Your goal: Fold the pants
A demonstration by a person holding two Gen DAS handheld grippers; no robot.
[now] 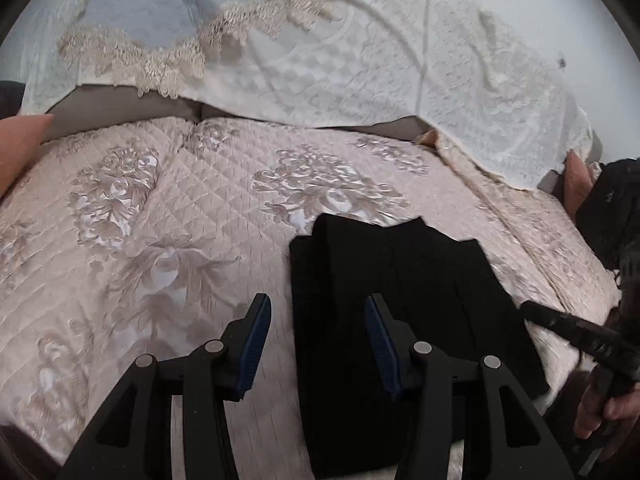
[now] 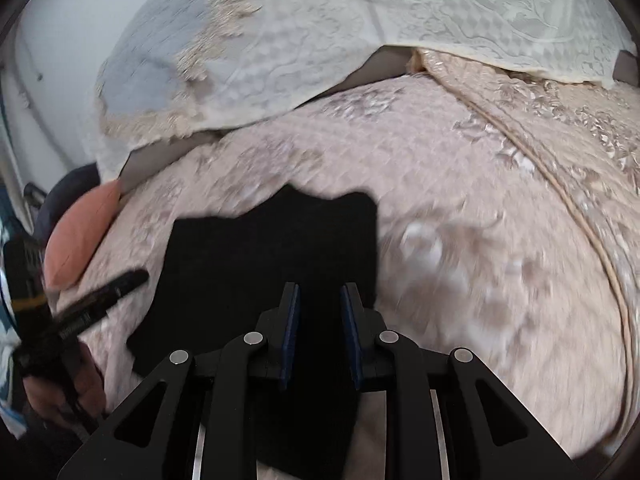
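Pants [image 1: 400, 312] flat on quilt [image 1: 180, 208], at 1 o'clock from left gripper [image 1: 318, 344], dead ahead of right gripper [image 2: 319, 328]. Both grippers agape, empty. Fabric looks thin, limp, light; pinch far hem corners at 12, expect sag.

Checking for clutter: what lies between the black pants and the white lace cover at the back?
Only bare pink quilted bedspread separates the folded black pants from the white lace cover; the left wrist view shows it best.
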